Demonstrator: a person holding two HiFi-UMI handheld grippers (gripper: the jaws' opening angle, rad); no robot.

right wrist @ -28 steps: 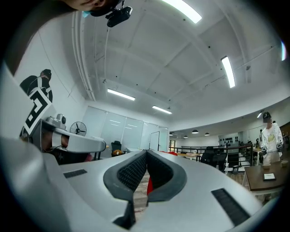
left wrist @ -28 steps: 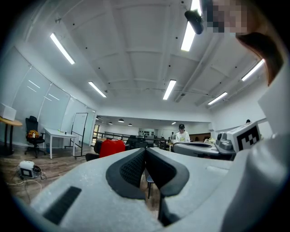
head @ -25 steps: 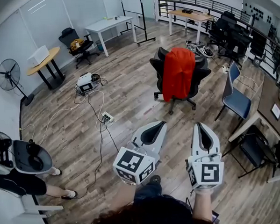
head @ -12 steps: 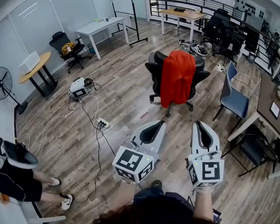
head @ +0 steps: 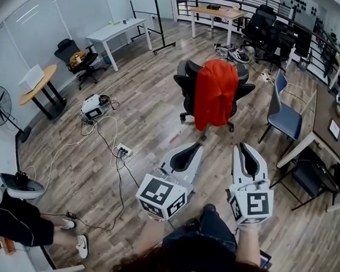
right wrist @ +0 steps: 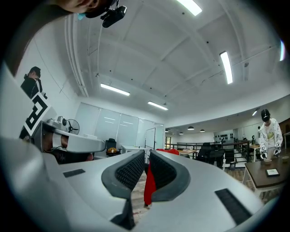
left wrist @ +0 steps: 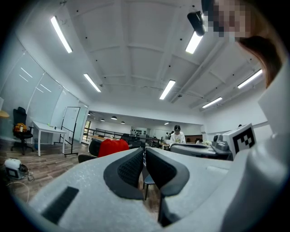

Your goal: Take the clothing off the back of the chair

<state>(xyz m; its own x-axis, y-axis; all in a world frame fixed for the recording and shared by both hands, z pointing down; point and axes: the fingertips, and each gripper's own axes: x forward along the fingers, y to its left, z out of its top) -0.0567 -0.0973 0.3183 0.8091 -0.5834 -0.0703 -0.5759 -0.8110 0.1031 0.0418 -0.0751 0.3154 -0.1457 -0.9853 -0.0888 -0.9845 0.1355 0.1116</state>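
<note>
Red clothing hangs lengthwise down the chair back, far ahead, equally near both; right gripper empty, jaws opening; left gripper pressed together.

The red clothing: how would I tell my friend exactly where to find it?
In the middle of the wooden floor stands a black office chair on wheels. The red clothing hangs over its back. It is the only bright red thing on any chair; the blue chair nearby is bare.
</note>
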